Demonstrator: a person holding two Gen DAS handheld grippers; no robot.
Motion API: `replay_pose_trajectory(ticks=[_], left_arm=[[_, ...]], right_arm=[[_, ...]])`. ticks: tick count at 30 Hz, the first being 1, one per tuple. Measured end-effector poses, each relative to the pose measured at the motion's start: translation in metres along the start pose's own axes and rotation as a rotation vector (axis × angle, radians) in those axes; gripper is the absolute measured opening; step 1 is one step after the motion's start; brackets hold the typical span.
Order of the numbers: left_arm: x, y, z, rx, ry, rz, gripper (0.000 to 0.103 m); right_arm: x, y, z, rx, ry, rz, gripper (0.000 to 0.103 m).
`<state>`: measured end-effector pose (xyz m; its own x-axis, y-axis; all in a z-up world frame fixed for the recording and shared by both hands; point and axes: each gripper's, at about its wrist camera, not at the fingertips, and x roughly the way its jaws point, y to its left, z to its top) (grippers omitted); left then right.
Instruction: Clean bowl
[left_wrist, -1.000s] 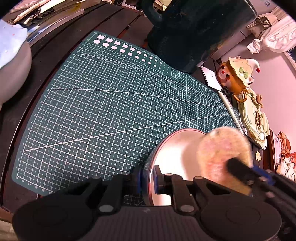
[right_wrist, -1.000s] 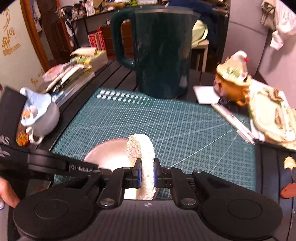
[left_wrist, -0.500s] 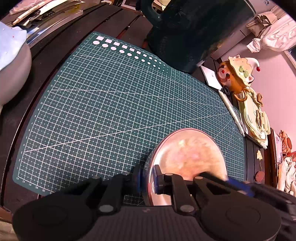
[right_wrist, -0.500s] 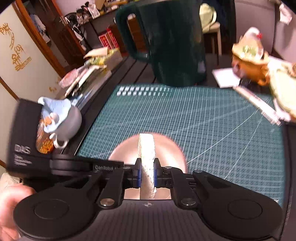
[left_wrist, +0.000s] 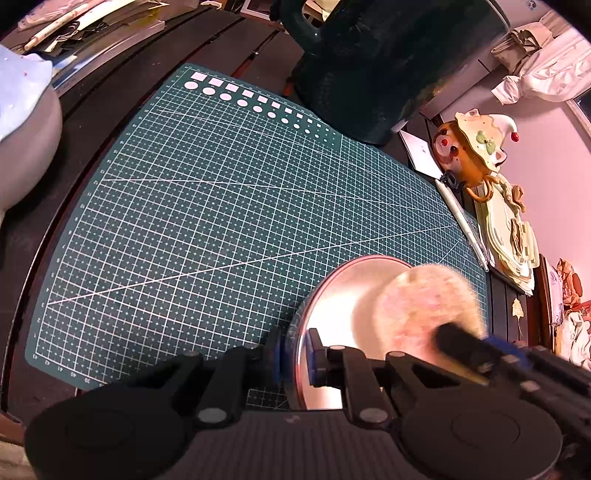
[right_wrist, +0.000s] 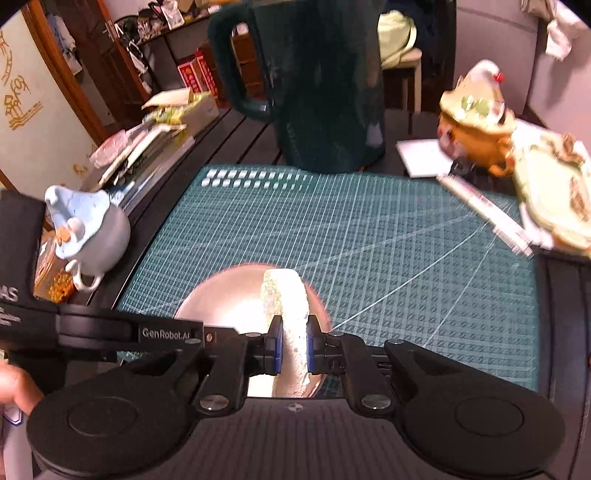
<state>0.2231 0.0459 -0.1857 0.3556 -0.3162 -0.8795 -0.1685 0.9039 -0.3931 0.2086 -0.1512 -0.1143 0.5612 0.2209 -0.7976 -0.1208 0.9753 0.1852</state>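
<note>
Bowl (left_wrist: 332, 295) rim pinched in left gripper (left_wrist: 295, 360) so it's kept steady; sponge (right_wrist: 291, 325) clamped between right gripper (right_wrist: 293, 349) jaws, tip poked forward into bowl for scrubbing.

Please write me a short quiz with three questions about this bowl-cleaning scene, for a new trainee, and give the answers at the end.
1. True or false: the left gripper is clamped on the rim of the bowl.
2. What does the right gripper hold?
A. a pen
B. a sponge
C. a spoon
3. Fill in: the bowl stands on a green cutting ____.

Key
1. True. Its jaws pinch the near rim.
2. B. The sponge stands on edge between the jaws and reaches into the bowl.
3. mat. The cutting mat has a white grid.
</note>
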Motion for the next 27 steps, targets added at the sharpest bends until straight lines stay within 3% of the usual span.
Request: replay_pose_trajectory(ticks=[7, 14, 20, 27], left_arm=[[0.001, 0.000, 0.000, 0.000, 0.000, 0.003, 0.013], [0.002, 0.004, 0.000, 0.007, 0.001, -0.002, 0.013], [0.001, 0.002, 0.000, 0.004, -0.003, 0.000, 0.012], [0.001, 0.001, 0.000, 0.004, -0.004, -0.001, 0.012]], right_arm=[[-0.020, -0.004, 0.007, 0.028, -0.068, 0.042, 0.011], [0.018, 0.007, -0.005, 0.042, 0.057, 0.113, 0.010], [0.030, 0.007, -0.010, 0.027, 0.082, 0.055, 0.010], [0.014, 0.000, -0.005, 0.011, 0.037, 0.005, 0.010]])
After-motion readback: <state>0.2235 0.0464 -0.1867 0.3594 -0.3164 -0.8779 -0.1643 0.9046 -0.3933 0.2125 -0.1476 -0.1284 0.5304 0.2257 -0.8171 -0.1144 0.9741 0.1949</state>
